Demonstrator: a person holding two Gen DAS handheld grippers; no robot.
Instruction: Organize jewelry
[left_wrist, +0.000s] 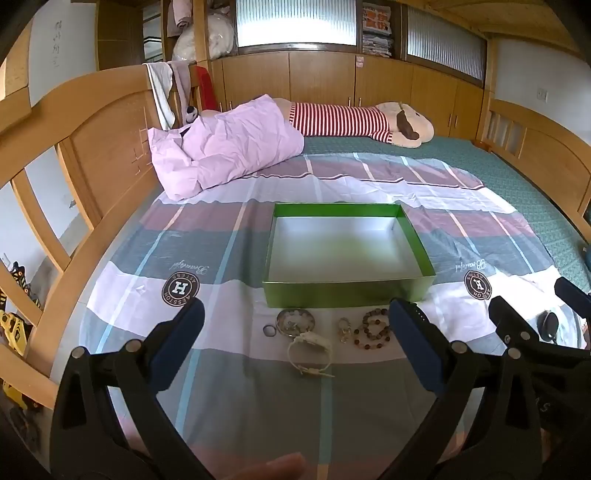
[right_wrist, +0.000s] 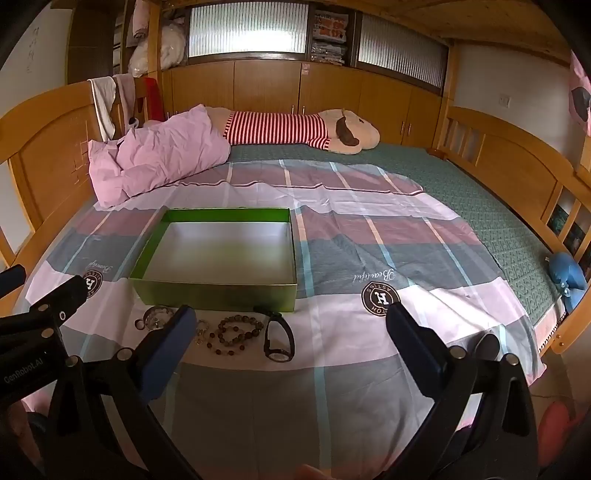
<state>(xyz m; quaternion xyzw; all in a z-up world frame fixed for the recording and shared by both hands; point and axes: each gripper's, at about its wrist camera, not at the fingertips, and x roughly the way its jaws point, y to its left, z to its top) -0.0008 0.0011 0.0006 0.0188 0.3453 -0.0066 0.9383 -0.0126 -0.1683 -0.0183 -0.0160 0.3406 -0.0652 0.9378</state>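
Note:
An empty green box (left_wrist: 347, 293) (right_wrist: 221, 291) with a silver inside sits on the plaid sheet. In front of it lies a row of jewelry: a small ring (left_wrist: 269, 330), a silver bangle (left_wrist: 295, 321), a white watch (left_wrist: 310, 349), a gold piece (left_wrist: 344, 329), a brown bead bracelet (left_wrist: 373, 330) (right_wrist: 236, 332) and a black watch (right_wrist: 279, 338). My left gripper (left_wrist: 295, 328) is open above the bangle and white watch. My right gripper (right_wrist: 291, 328) is open, just right of the black watch. Neither holds anything.
A pink pillow (left_wrist: 221, 147) and a striped plush toy (left_wrist: 351, 120) lie at the back of the bed. Wooden bed rails (left_wrist: 74, 155) (right_wrist: 517, 162) stand on both sides. A blue object (right_wrist: 567, 275) sits at the right edge.

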